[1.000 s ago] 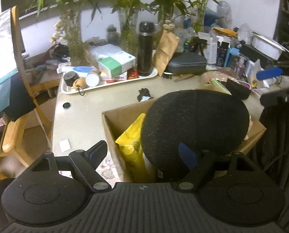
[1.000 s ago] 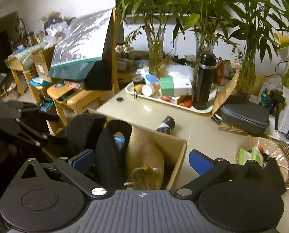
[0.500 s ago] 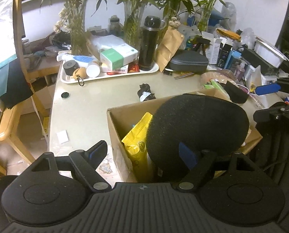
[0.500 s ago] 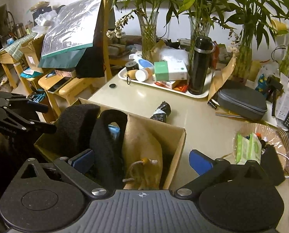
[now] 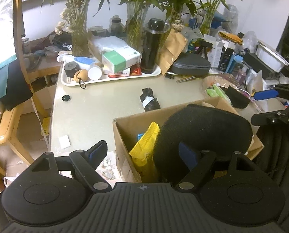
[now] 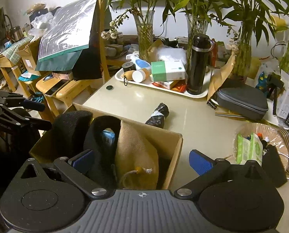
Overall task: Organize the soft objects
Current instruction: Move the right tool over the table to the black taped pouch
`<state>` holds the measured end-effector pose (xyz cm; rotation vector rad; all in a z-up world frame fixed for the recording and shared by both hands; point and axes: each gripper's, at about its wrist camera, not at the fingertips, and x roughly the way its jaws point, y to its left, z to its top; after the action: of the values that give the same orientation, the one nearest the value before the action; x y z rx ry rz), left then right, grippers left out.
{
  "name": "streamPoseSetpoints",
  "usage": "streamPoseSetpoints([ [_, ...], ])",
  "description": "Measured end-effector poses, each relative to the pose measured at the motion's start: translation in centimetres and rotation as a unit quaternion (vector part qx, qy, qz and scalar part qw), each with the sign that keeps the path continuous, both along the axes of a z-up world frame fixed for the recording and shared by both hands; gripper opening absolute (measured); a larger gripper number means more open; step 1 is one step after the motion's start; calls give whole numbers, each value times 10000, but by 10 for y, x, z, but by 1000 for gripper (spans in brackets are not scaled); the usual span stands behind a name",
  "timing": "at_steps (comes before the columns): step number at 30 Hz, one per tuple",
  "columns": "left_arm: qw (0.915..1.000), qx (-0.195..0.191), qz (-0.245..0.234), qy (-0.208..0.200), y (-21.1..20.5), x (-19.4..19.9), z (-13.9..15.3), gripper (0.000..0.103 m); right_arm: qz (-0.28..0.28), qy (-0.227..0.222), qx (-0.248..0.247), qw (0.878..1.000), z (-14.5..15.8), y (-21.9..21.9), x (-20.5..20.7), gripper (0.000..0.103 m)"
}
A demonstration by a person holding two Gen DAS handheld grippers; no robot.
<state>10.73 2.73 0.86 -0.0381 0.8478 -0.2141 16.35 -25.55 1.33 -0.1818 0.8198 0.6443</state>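
Behind your cardboard box (image 5: 125,134) lies a black bundle (image 5: 149,102); both your grippers, left gripper (image 5: 144,153) and right gripper (image 6: 142,160), gape released, the black cushion (image 5: 202,128) inside the box.

one cardboard box (image 6: 175,141), two black foam pads (image 6: 70,124), one burlap pouch (image 6: 134,155), one yellow bag (image 5: 146,151), one white tray (image 6: 160,88), one black flask (image 6: 197,66).
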Motion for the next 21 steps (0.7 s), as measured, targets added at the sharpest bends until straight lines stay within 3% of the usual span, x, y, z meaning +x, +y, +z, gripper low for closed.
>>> streamPoseSetpoints([
  [21, 9997, -139, 140, 176, 14, 35, 1, 81, -344, 247, 163, 9990, -11, -5, 44, 103],
])
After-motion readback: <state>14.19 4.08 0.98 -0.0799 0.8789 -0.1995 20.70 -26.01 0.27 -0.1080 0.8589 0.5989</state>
